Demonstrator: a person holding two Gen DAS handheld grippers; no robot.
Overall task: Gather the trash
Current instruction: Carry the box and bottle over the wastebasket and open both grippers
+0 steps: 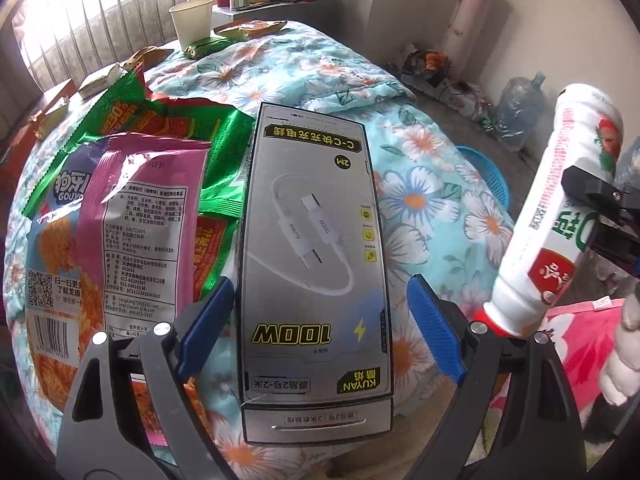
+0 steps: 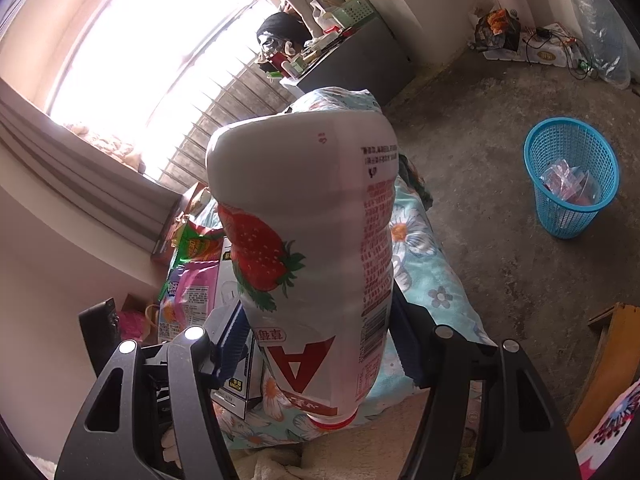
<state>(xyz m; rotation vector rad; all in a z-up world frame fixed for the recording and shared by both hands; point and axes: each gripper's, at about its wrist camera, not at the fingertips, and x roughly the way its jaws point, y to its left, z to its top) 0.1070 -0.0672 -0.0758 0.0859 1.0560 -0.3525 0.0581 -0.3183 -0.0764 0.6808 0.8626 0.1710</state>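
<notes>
A grey cable box printed "100W" lies on the floral quilt. My left gripper is open and straddles the box's near half, its blue pads standing just clear of both long sides. Left of the box lie a pink snack wrapper and a green wrapper. My right gripper is shut on a white strawberry drink bottle, held cap down. In the left wrist view that bottle hangs at the right, above the quilt's edge, with the right gripper around it.
A blue mesh basket with some wrappers inside stands on the concrete floor, right of the bed. A paper cup and more wrappers sit at the quilt's far end. Large water bottles stand by the wall.
</notes>
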